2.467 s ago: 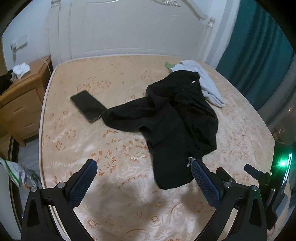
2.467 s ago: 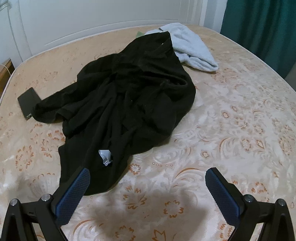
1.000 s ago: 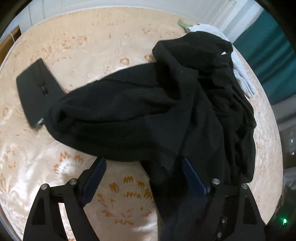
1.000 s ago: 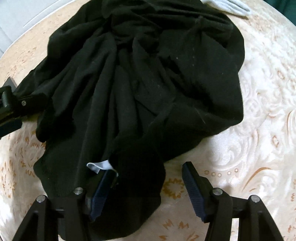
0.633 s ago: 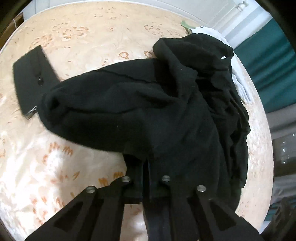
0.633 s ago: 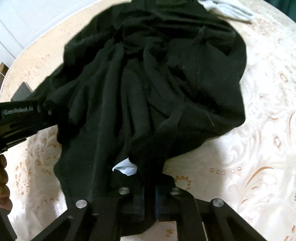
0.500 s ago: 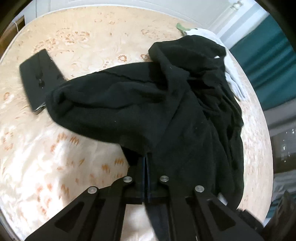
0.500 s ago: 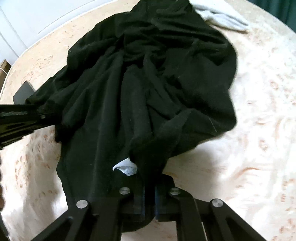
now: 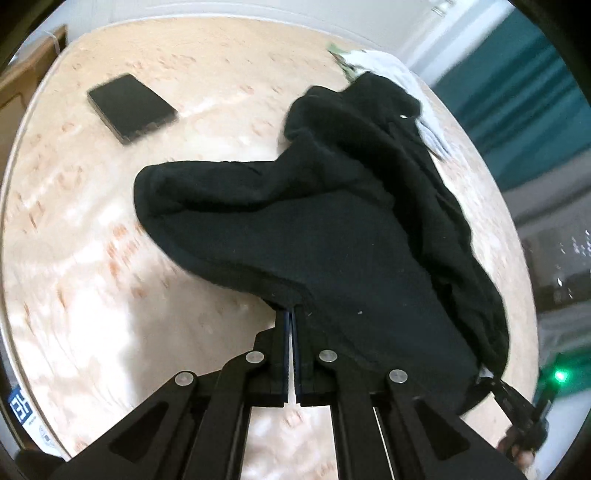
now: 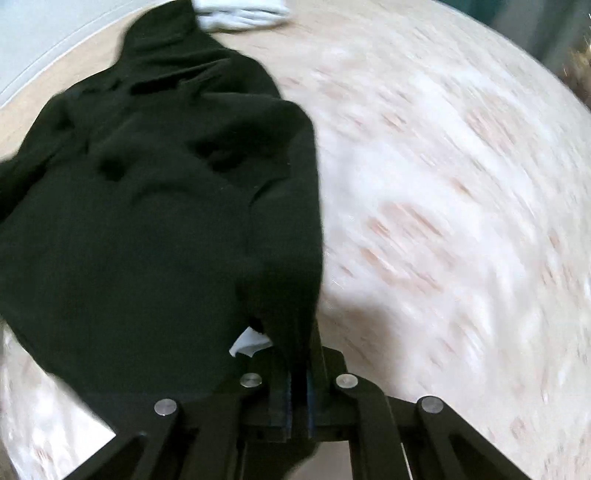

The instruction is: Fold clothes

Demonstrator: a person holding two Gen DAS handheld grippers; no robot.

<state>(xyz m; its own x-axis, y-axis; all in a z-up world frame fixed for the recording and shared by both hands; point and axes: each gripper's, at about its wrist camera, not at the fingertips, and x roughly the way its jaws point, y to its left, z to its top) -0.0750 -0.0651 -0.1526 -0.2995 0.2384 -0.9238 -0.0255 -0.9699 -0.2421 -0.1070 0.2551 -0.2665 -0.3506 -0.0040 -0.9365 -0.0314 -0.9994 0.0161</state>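
A black garment (image 9: 332,236) lies crumpled on the patterned cream bed (image 9: 92,229), one end lifted. My left gripper (image 9: 292,317) is shut on its near edge. My right gripper (image 10: 298,365) is shut on another part of the edge of the black garment (image 10: 147,221), next to a white label (image 10: 248,343). The cloth stretches between the two grippers. The right gripper's body with a green light shows at the lower right of the left wrist view (image 9: 532,402).
A black phone-like slab (image 9: 131,107) lies on the bed at the far left. A pale grey garment (image 10: 240,13) lies beyond the black one. A white headboard (image 9: 258,14), a wooden nightstand (image 9: 22,77) and a teal curtain (image 9: 528,110) surround the bed.
Both grippers closed on the black garment's edge and have pulled it up and towards me. It has slid off the black slab. Both views are blurred by motion.
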